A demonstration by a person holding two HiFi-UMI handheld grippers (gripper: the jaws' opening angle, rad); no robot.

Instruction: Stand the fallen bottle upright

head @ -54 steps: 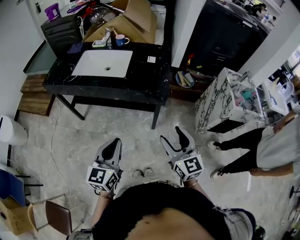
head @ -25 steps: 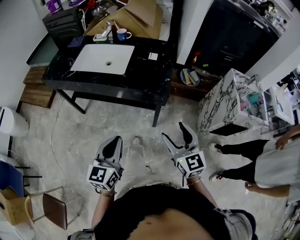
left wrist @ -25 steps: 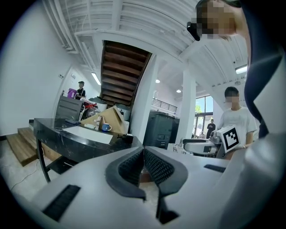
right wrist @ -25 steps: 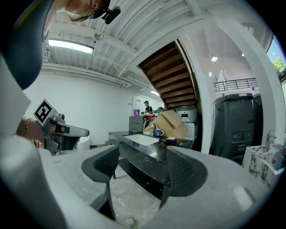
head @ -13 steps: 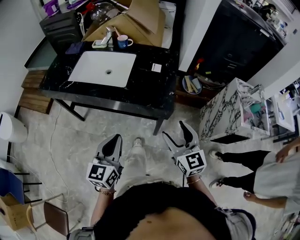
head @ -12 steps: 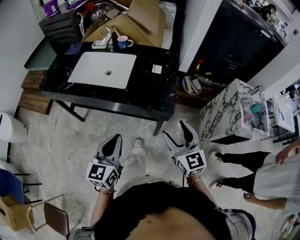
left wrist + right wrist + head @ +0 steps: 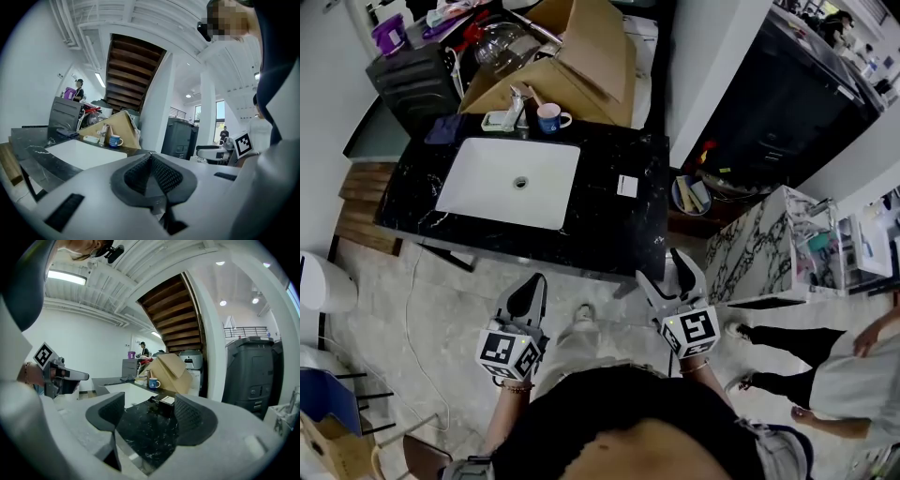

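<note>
1. A small dark object (image 7: pixel 627 185) with a pale label, possibly the bottle, is lying on the black desk (image 7: pixel 609 234) right of the sink (image 7: pixel 511 183); it is too small to tell.
2. The left tongs (image 7: pixel 528 292) are pressing together, gripping nothing. The right tongs (image 7: pixel 666 277) are gaping, empty.
3. The desk is now sitting nearer than earlier, with both tongs reaching its front edge.

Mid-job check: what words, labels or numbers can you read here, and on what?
No text reads for certain.
White mark on the blue ceramic mug: too small to read.
White label on the small dark box on the black marble counter: too blurred.
Cubes on the left gripper and right gripper: square patterns only, no letters.
</note>
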